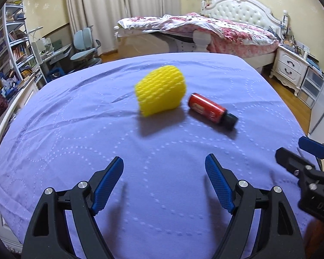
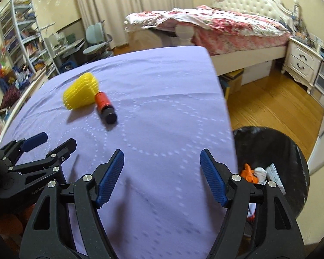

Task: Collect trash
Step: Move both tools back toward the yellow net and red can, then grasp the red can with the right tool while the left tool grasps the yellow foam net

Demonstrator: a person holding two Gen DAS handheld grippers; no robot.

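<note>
Nearest to us in the left wrist view, our left gripper [image 1: 164, 161] hangs over the purple bedspread [image 1: 75, 129] with its blue-padded fingers [image 1: 109, 181] spread wide and nothing between them. Beyond it, near the middle of the cover, lie the two pieces of trash: a yellow foam net sleeve [image 1: 161, 90] and, just to its right, a small red bottle [image 1: 211, 111] with a dark cap. That bottle lies on its side, its long axis slanting across the cover, the flat red base turned toward the yellow sleeve and the dark cap pointing away from it, toward the near right edge of the bed. Whether the two touch we cannot tell from here; they sit very close. At the right margin our right gripper [image 1: 291, 151] shows as a dark jaw with one blue pad. From the right wrist view, our right gripper [image 2: 162, 159] is likewise released, pads [image 2: 212, 177] well apart and empty above the bedspread [image 2: 162, 86]. There the bottle [image 2: 104, 106] points its cap toward us and its base up against the sleeve [image 2: 81, 92]. Our left gripper [image 2: 56, 142] appears at the left. Off the bed's right edge, on the wooden floor [image 2: 270, 108], stands a black-lined bin [image 2: 291, 151] holding an orange scrap [image 2: 249, 172] and some white paper [image 2: 262, 171].
</note>
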